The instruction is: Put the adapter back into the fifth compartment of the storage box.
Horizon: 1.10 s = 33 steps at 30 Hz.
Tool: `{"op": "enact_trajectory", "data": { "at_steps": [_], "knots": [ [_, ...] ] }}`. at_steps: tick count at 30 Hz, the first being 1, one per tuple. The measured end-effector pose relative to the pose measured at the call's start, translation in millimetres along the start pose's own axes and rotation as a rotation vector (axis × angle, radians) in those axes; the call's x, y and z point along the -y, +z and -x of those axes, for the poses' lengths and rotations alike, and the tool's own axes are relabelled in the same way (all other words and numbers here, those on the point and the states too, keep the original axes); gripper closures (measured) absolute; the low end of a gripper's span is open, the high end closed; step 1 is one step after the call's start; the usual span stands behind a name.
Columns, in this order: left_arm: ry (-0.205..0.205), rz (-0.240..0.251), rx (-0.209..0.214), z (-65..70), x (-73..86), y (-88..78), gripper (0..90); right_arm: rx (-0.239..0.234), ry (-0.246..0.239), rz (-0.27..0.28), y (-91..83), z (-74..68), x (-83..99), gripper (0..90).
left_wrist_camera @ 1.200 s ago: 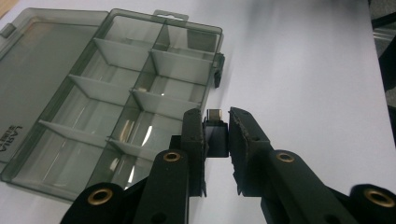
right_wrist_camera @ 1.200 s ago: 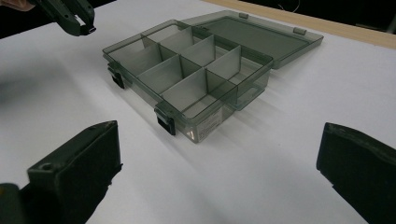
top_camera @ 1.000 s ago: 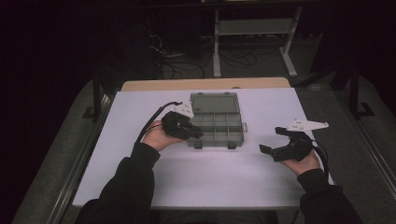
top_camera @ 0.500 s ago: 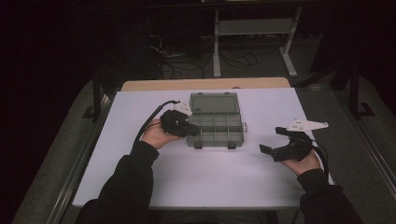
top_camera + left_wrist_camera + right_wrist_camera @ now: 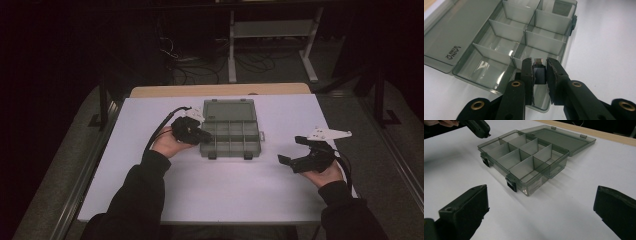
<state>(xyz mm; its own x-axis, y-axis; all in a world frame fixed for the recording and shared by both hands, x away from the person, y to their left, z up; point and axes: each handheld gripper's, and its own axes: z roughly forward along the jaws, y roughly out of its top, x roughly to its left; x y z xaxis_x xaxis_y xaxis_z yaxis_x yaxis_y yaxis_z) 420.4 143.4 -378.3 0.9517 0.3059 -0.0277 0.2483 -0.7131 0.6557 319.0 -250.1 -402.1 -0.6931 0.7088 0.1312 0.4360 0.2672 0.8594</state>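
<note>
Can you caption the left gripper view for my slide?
Left gripper holds a small black plug over the open, clear divided box.

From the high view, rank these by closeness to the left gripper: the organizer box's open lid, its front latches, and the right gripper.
Starting from the left gripper, shut on a small black adapter at the box's left edge:
1. Open lid, lying flat just behind it.
2. Front latches, on the near wall; the left one rivals the lid.
3. Right gripper, far right, open.

Compartment box [image 5: 506,37]: translucent smoky plastic, glossy. Table sheet [image 5: 225,190]: matt white. Gripper pads [image 5: 552,75]: rough black. Edge strip [image 5: 220,90], upper centre: pale wood.
</note>
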Motion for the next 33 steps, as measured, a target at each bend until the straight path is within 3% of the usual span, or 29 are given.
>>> {"op": "enact_trajectory", "data": {
  "at_steps": [22,33],
  "knots": [
    [-0.051,-0.048,-0.007,-16.3,10.3,20.3,76.6,-0.003,-0.001,0.0,0.4,0.3,-0.2,0.0],
    [-0.061,-0.06,0.019,-19.1,12.9,27.6,76.1,-0.005,-0.003,-0.006,1.1,0.1,0.0,0.0]
  ]
}}
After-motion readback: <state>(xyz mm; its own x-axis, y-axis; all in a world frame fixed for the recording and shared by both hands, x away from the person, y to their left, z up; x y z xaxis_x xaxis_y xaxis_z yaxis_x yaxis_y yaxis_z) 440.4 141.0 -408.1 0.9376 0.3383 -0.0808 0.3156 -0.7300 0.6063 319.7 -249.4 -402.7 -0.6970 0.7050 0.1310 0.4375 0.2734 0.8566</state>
